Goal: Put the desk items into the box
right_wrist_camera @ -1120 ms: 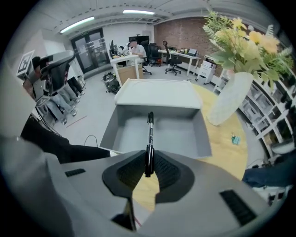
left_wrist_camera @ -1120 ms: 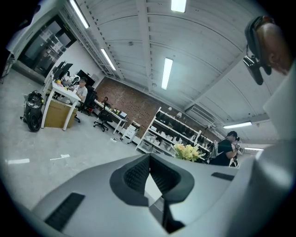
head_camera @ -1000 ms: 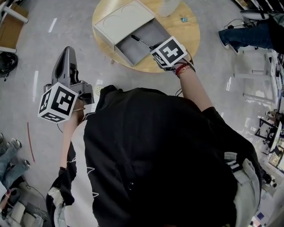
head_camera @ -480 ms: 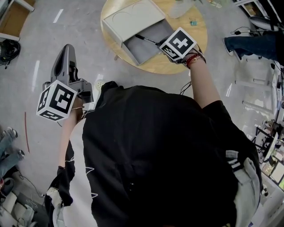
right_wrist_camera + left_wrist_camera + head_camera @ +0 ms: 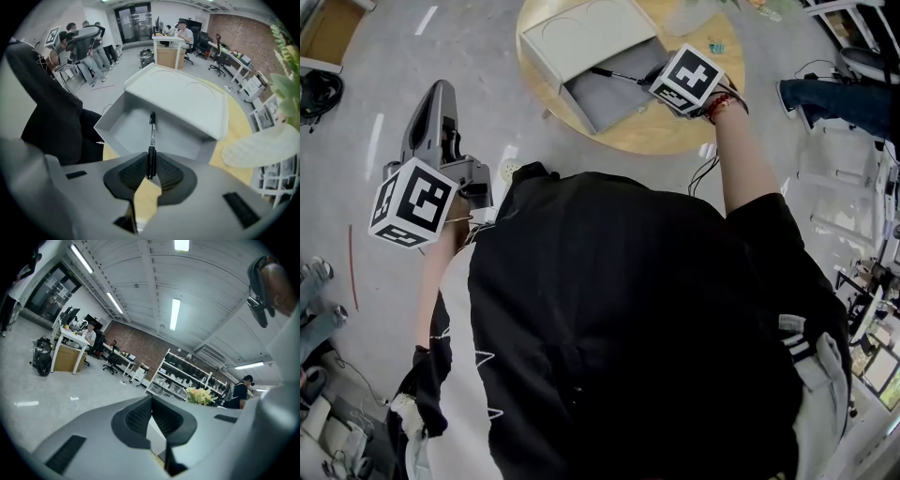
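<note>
Round wooden table point(image 5: 680, 131) holds the open box point(image 5: 609, 94) by its edge. The right gripper point(image 5: 150, 174), pinching a black pen point(image 5: 151, 133), should lower it flat inside before releasing. The left gripper point(image 5: 151, 423) is pressed together, empty.

1. The right gripper point(image 5: 656, 82) is holding a black pen point(image 5: 619, 74) out over the open grey box point(image 5: 600, 103)
2. The box is sitting on a round wooden table point(image 5: 675, 141)
3. The left gripper point(image 5: 439, 98) is hanging well left of the box
</note>
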`<state>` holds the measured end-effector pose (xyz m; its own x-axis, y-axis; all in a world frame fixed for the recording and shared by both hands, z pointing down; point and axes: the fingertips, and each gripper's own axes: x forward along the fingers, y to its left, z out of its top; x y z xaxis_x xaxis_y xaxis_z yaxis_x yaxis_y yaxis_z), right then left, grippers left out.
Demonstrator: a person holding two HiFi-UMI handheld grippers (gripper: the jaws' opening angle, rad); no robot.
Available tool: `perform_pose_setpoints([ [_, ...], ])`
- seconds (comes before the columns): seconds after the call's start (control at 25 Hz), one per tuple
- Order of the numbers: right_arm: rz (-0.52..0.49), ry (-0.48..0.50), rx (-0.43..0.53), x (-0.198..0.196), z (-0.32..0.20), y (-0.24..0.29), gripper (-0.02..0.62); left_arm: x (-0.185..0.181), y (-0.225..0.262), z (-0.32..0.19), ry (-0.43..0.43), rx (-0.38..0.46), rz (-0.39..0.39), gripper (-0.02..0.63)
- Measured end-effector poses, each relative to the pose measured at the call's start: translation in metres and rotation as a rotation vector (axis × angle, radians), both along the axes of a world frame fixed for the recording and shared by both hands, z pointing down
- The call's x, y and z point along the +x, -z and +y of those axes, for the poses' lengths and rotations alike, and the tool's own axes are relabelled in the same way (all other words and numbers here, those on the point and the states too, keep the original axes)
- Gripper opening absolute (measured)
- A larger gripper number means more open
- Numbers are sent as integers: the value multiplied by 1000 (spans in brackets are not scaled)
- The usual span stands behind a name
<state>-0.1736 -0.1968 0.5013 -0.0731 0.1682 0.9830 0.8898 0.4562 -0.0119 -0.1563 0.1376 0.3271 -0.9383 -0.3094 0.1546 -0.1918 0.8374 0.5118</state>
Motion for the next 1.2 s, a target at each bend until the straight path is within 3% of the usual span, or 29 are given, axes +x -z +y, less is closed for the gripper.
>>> perform_pose_setpoints([
  [0.24, 4, 168, -38, -3, 16, -6, 63, -4, 1, 8, 6, -14, -2, 11],
  [0.48, -7, 255, 34, -12, 8, -17, 63, -9, -1, 10, 3, -9, 14, 11],
  [0.8, 9, 294, 122, -21, 2, -35, 60, -14, -13, 19, 11, -3, 36, 11],
  [1.2, 24, 309, 162, -24, -1, -53, 54, -19, -13, 30, 21, -13, 31, 11],
])
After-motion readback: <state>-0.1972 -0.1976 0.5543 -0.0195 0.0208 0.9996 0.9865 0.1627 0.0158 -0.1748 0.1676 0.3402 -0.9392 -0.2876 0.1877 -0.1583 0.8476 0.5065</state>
